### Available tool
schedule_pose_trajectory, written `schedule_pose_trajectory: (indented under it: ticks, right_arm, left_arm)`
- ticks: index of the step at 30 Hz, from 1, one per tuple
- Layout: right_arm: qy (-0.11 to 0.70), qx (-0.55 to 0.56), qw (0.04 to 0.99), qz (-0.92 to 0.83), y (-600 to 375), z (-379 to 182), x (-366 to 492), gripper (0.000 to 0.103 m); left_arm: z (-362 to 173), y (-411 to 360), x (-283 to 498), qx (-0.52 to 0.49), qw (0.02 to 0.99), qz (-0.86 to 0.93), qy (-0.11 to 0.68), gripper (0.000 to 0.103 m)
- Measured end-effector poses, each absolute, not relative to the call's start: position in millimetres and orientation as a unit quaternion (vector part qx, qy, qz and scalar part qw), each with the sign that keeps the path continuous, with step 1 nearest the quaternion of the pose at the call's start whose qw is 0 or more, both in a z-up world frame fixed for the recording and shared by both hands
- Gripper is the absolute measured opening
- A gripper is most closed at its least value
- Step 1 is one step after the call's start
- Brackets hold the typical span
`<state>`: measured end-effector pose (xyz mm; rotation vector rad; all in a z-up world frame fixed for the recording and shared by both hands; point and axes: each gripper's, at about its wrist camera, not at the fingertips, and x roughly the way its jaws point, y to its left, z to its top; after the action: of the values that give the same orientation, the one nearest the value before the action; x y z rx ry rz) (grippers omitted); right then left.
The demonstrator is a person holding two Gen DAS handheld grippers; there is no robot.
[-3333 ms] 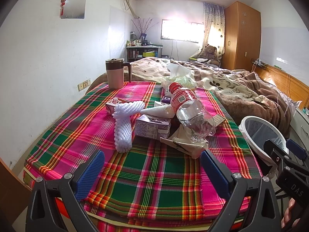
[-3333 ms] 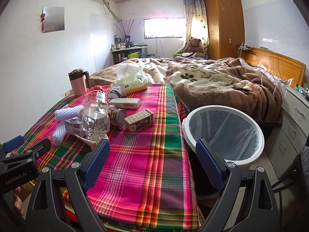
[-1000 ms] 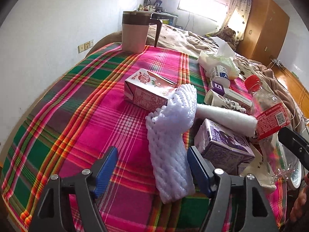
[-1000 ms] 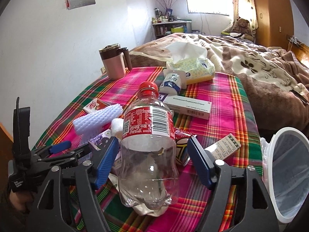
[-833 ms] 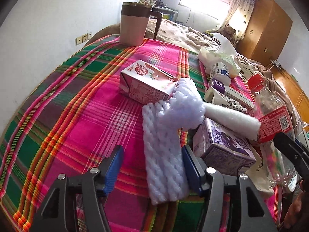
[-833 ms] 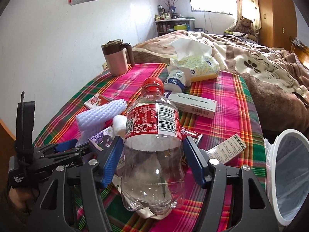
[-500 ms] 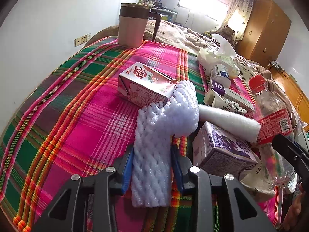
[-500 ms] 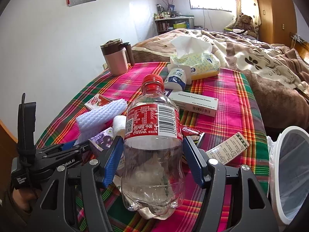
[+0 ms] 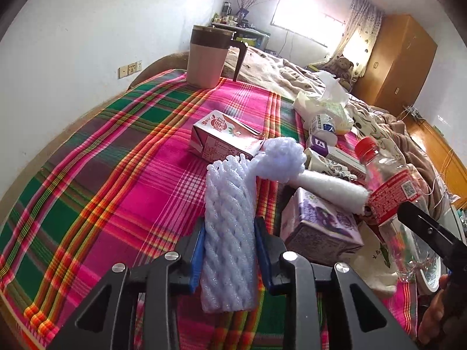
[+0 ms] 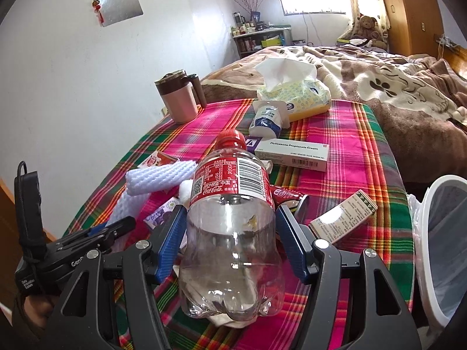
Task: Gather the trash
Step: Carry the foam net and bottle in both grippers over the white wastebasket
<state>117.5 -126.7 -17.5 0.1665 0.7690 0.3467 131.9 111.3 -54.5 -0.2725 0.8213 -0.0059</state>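
My left gripper [image 9: 229, 250] is shut on a white foam net sleeve [image 9: 227, 233] that lies on the plaid cloth [image 9: 116, 175]. My right gripper [image 10: 232, 242] is shut on a clear empty cola bottle [image 10: 233, 224] with a red cap and label; the bottle also shows at the right of the left wrist view [image 9: 391, 192]. Around them lie a pink drink carton [image 9: 221, 140], a purple carton [image 9: 318, 227], a foam roll [image 9: 329, 186], a cream box [image 10: 292, 154] and a small paper box [image 10: 341, 218]. A white-rimmed trash bin [image 10: 437, 250] stands off the table's right edge.
A pink mug with a brown lid [image 10: 181, 99] stands at the far left corner. A tissue pack [image 10: 294, 96] and a small white bottle [image 10: 265, 119] lie at the far edge. A bed with a brown blanket [image 10: 394, 87] lies beyond. The white wall [image 9: 73, 43] is on the left.
Both grippers moved in from the table's near edge. The left jaws closed onto the foam net sleeve. The right jaws closed in on the cola bottle.
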Motion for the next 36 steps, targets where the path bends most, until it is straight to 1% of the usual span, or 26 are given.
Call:
schedule_pose_trajectory:
  ticks: [15, 22, 27, 36]
  right_arm:
    - [0.358, 0.09, 0.915, 0.166, -150, -15, 89, 0.064]
    - [0.345, 0.114, 0.919, 0.156, -175, -16, 65, 0.064]
    - [0.36, 0.096, 0.916, 0.15, -181, -27, 50, 0.064]
    - [0.418, 0.076, 0.893, 0.148, -190, -46, 42, 0.065]
  left_arm:
    - [-29, 113, 85, -0.138, 0.92, -0.005, 0.367, 0.032]
    - [-16, 97, 71, -0.134, 0.926, -0.03, 0.351, 0.032]
    - [-12, 79, 66, -0.126, 0.928, -0.05, 0.347, 0.032]
    - [-17, 49, 66, -0.113, 0.923, -0.081, 0.358, 0.032]
